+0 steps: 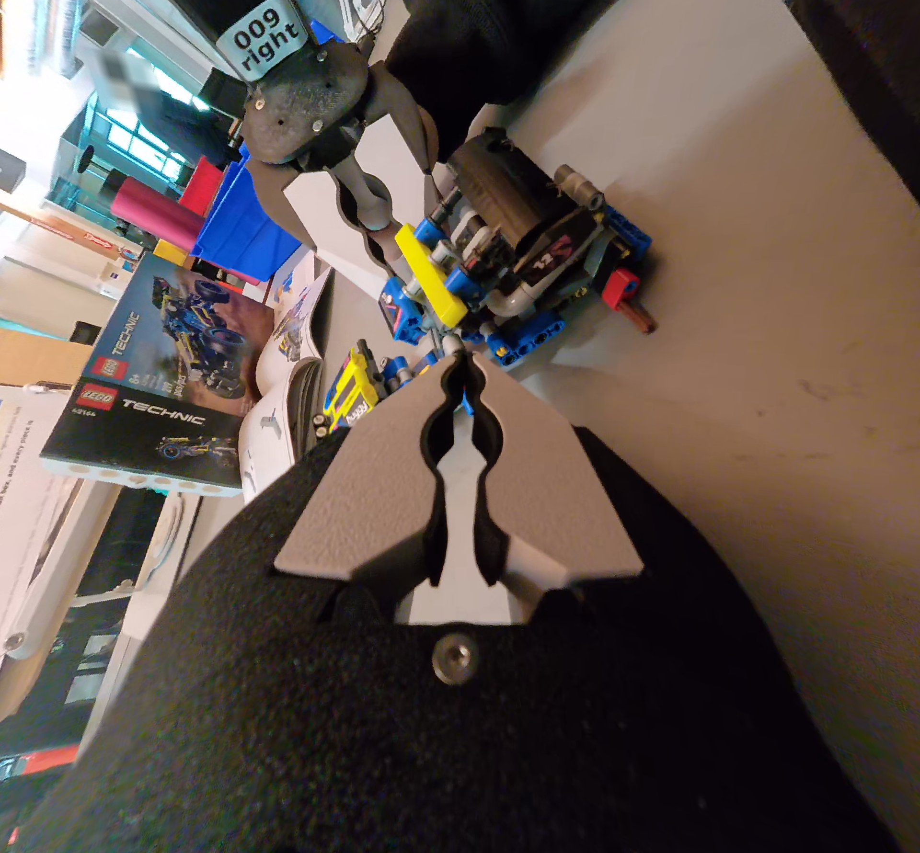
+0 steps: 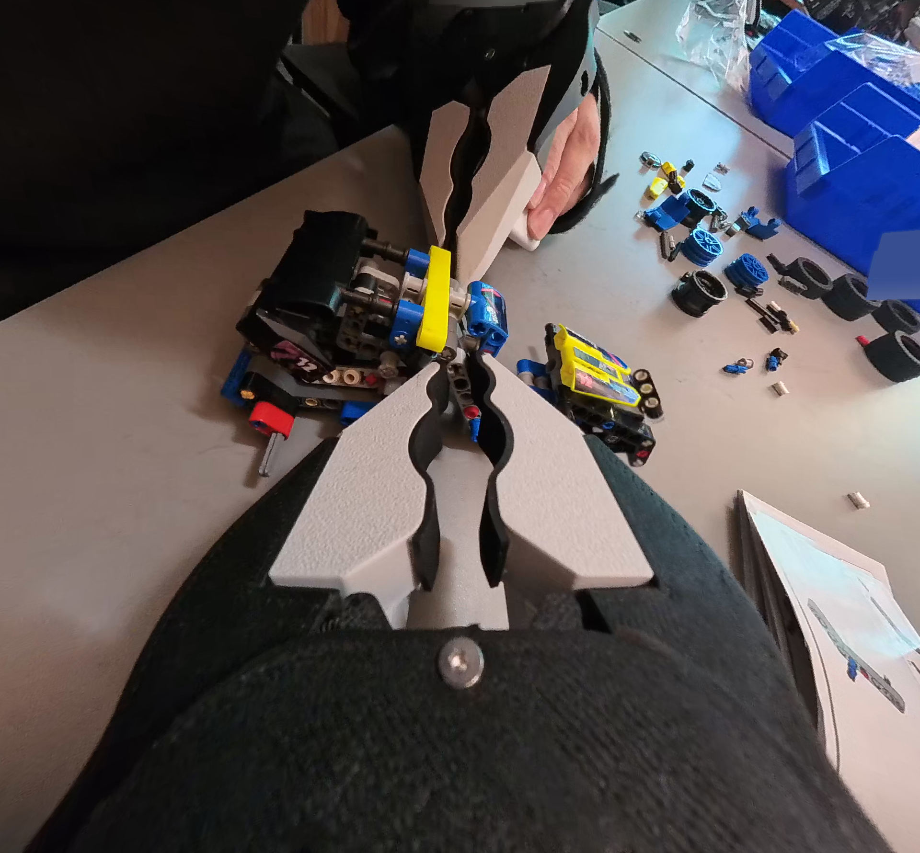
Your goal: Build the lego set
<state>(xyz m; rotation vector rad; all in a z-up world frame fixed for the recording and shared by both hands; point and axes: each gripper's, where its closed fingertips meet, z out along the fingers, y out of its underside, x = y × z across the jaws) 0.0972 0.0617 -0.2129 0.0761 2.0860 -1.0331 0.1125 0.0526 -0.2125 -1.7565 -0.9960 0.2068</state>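
Right gripper (image 2: 460,371) is pinching a dark grey holed beam (image 2: 460,381) at the near end of the toy buggy chassis (image 2: 348,311), centre of the right wrist frame; both black pads are pressing on it. Left gripper (image 2: 455,237) is coming in from the top of that frame, jaws pressed together, tips right against the chassis by the yellow beam (image 2: 434,299); whether it is nipping anything there, I cannot tell. Chassis is sitting on the grey table (image 2: 124,381). A yellow-and-blue subassembly (image 2: 597,376) is lying just to its right, loose wheels and small parts (image 2: 707,252) at centre right, blue bins (image 2: 846,132) at upper right, and an instruction booklet (image 2: 821,630) at lower right.
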